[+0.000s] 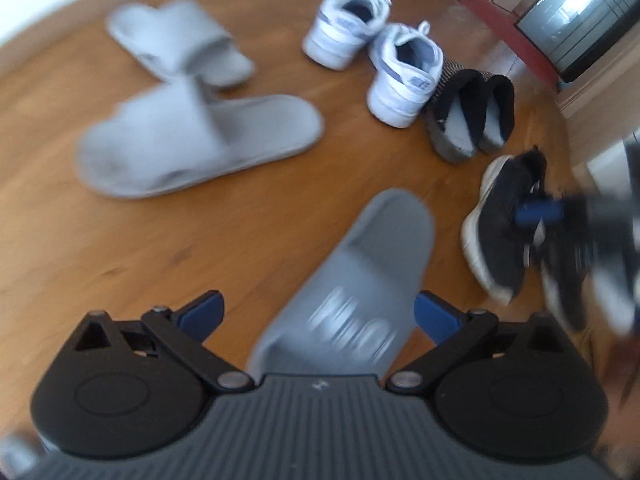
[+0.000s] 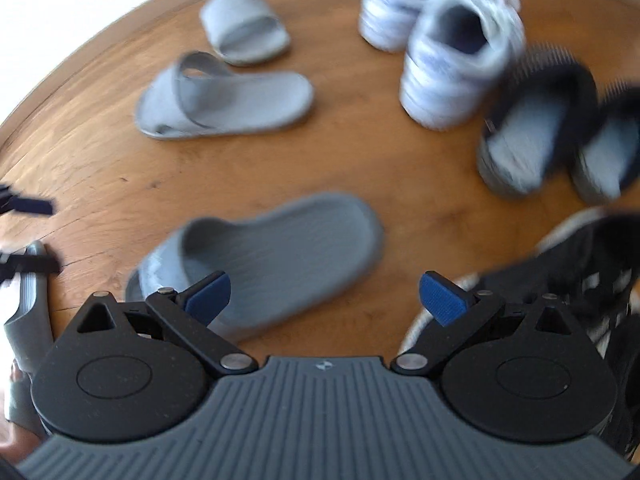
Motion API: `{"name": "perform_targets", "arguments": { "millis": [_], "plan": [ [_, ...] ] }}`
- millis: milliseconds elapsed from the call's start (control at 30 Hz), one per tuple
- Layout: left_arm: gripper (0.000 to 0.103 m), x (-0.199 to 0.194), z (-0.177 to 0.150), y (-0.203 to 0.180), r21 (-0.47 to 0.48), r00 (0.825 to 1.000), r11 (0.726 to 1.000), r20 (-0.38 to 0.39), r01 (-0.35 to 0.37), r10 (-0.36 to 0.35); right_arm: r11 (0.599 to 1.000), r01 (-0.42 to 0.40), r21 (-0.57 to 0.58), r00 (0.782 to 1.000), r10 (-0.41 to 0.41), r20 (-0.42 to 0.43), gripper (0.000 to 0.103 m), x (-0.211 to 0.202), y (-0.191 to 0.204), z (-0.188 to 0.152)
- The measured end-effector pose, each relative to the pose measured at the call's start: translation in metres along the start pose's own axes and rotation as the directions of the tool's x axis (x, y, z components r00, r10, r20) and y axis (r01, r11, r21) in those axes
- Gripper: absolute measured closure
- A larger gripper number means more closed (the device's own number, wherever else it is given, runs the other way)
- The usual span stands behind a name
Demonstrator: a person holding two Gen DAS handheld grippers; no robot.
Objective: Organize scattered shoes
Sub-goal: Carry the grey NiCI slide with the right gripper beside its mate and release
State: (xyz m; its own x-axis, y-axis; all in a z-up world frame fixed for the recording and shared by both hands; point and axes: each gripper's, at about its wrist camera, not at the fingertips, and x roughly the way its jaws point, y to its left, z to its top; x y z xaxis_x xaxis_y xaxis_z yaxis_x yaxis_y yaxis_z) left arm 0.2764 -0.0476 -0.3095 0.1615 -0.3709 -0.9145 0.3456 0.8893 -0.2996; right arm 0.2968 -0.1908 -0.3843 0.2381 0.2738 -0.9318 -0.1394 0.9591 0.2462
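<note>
One grey slide [image 1: 352, 268] lies on the wooden floor [image 1: 208, 240] between your left gripper's [image 1: 318, 314] spread jaws, apparently unpinched, though blur hides contact. Your right gripper [image 2: 326, 294] is spread wide too, over the same slide [image 2: 276, 256], black sneaker [image 2: 580, 264] beside it.

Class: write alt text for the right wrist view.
An open tool hangs over a wooden floor strewn with shoes: a dark grey slide just below, light grey slides, white sneakers beyond. Picture blurred.
</note>
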Motion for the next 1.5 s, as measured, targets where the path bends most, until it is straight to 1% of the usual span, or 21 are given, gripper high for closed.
{"name": "perform_targets", "arguments": {
  "millis": [100, 133, 200, 267, 367, 467, 567, 633, 667, 733, 800, 867, 933, 967, 1000, 1067, 1200, 1267, 1300, 1367, 1500],
  "plan": [
    [0.001, 0.042, 0.014, -0.007, -0.068, 0.993, 0.995, -0.093, -0.078, 0.072, 0.999, 0.000, 0.042, 1.000, 0.001, -0.015, 0.000, -0.002, -0.016, 0.000],
    [0.002, 0.057, 0.014, -0.004, -0.119, 0.982, 0.983, -0.143, -0.140, 0.123, 0.998, -0.004, 0.055, 1.000, 0.005, -0.018, 0.000, -0.003, -0.021, 0.000],
    [0.000, 0.065, 0.004, 0.013, -0.235, 0.974, 0.956, -0.177, -0.179, 0.139, 0.998, -0.011, 0.066, 1.000, 0.013, -0.021, 0.000, -0.003, -0.023, -0.001],
    [0.000, 0.061, -0.007, 0.031, -0.338, 0.981, 0.927, -0.154, -0.163, 0.117, 0.997, -0.020, 0.070, 1.000, 0.021, -0.018, 0.000, -0.002, -0.025, -0.001],
    [0.001, 0.040, -0.020, 0.052, -0.390, 0.970, 0.888, -0.118, -0.244, 0.215, 0.999, -0.027, 0.040, 1.000, 0.027, -0.008, 0.000, -0.004, -0.021, -0.001],
    [0.002, 0.021, -0.038, 0.071, -0.454, 0.960, 0.847, -0.126, -0.279, 0.249, 0.999, -0.043, 0.000, 0.999, 0.043, 0.000, 0.000, -0.002, -0.011, -0.002],
    [0.002, -0.008, -0.057, 0.076, -0.469, 0.977, 0.858, -0.077, -0.210, 0.198, 0.994, -0.072, -0.077, 0.997, 0.073, 0.014, 0.000, -0.001, 0.011, -0.005],
    [0.002, -0.053, -0.072, 0.065, -0.350, 0.977, 0.915, 0.001, -0.200, 0.213, 0.983, -0.102, -0.154, 0.994, 0.105, 0.016, 0.000, 0.001, 0.032, -0.007],
    [0.002, -0.079, -0.082, 0.065, -0.310, 0.972, 0.929, 0.045, -0.204, 0.229, 0.967, -0.125, -0.224, 0.991, 0.132, 0.015, 0.000, 0.002, 0.050, -0.008],
    [0.000, -0.123, -0.103, 0.065, -0.262, 0.959, 0.942, 0.128, -0.212, 0.251, 0.900, -0.145, -0.411, 0.986, 0.168, 0.021, 0.000, 0.003, 0.090, -0.016],
    [0.000, -0.163, -0.138, 0.072, -0.276, 0.940, 0.935, 0.194, -0.223, 0.281, 0.804, -0.142, -0.577, 0.981, 0.194, 0.028, 0.000, 0.005, 0.127, -0.025],
    [0.000, -0.181, -0.175, 0.089, -0.352, 0.921, 0.900, 0.192, -0.258, 0.339, 0.665, -0.093, -0.741, 0.980, 0.194, 0.052, 0.000, 0.011, 0.165, -0.040],
    [0.000, -0.191, -0.210, 0.106, -0.424, 0.899, 0.853, 0.171, -0.304, 0.404, 0.566, -0.074, -0.821, 0.979, 0.198, 0.048, 0.000, 0.020, 0.191, -0.050],
    [0.000, -0.192, -0.220, 0.113, -0.448, 0.887, 0.833, 0.162, -0.325, 0.433, 0.534, -0.080, -0.842, 0.980, 0.198, 0.032, 0.000, 0.028, 0.203, -0.054],
    [0.000, -0.199, -0.238, 0.121, -0.490, 0.864, 0.795, 0.150, -0.357, 0.480, 0.527, -0.080, -0.846, 0.982, 0.187, 0.024, 0.000, 0.039, 0.214, -0.055],
    [0.000, -0.212, -0.259, 0.130, -0.526, 0.847, 0.769, 0.159, -0.362, 0.508, 0.535, -0.034, -0.844, 0.991, 0.131, 0.043, 0.000, 0.058, 0.226, -0.055],
    [0.000, -0.218, -0.275, 0.142, -0.559, 0.867, 0.770, 0.169, -0.307, 0.468, 0.520, 0.024, -0.854, 0.997, 0.046, 0.056, 0.000, 0.086, 0.240, -0.053],
    [0.000, -0.222, -0.282, 0.148, -0.574, 0.877, 0.770, 0.175, -0.278, 0.447, 0.487, 0.071, -0.871, 0.997, -0.001, 0.081, 0.003, 0.095, 0.244, -0.057],
    [0.000, -0.219, -0.284, 0.150, -0.569, 0.893, 0.782, 0.171, -0.256, 0.417, 0.457, 0.084, -0.885, 0.996, -0.018, 0.085, 0.020, 0.098, 0.246, -0.061],
    [0.000, -0.213, -0.284, 0.158, -0.549, 0.908, 0.800, 0.162, -0.242, 0.386, 0.385, 0.108, -0.917, 0.994, -0.023, 0.108, 0.022, 0.100, 0.249, -0.072],
    [0.000, -0.201, -0.286, 0.159, -0.490, 0.927, 0.837, 0.136, -0.244, 0.350, 0.239, 0.113, -0.964, 0.988, 0.079, 0.135, 0.023, 0.084, 0.256, -0.100]
  ]
}}
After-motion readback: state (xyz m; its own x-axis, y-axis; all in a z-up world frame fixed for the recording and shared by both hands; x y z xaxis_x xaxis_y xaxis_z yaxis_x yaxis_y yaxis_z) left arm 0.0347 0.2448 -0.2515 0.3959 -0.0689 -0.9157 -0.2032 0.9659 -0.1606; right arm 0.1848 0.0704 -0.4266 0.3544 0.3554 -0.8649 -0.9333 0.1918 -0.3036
